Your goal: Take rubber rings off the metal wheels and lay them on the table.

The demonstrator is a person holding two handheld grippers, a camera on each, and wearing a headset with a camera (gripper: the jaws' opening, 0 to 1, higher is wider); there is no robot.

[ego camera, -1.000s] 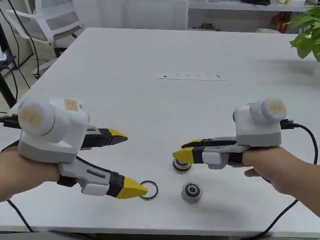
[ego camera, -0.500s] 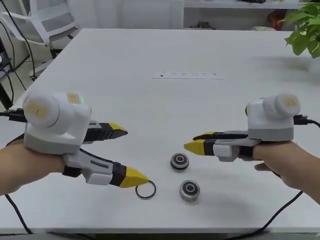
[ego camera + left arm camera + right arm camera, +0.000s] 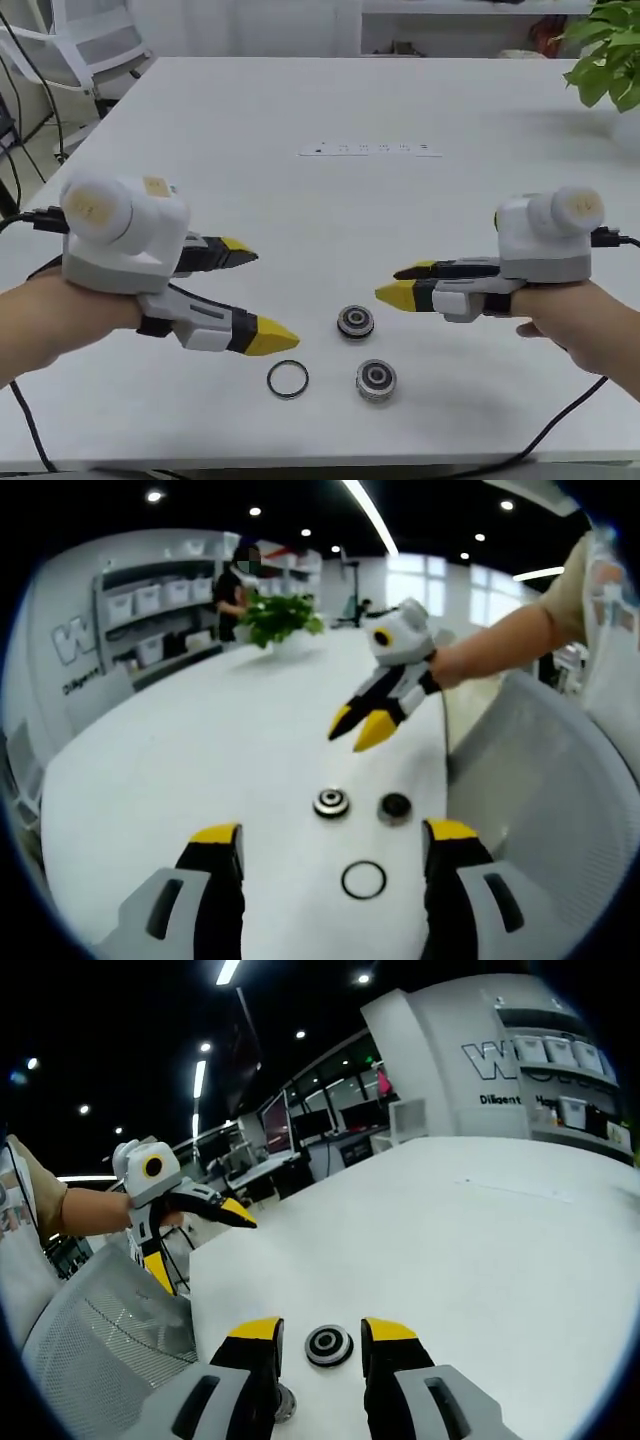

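Two small metal wheels lie near the table's front edge: one farther from me, one nearer. A loose black rubber ring lies flat on the table to the left of the nearer wheel. My left gripper hovers wide open just left of the ring, holding nothing. Just right of the farther wheel, my right gripper is held above the table, jaws slightly apart and empty.
The white table stretches far ahead, with a small printed strip at its middle. A plant stands at the back right, an office chair at the back left. Cables trail from both grippers over the front edge.
The right gripper has drawn back to the right, off the farther wheel. The left gripper's lower jaw has lifted away from the ring, which stays on the table.
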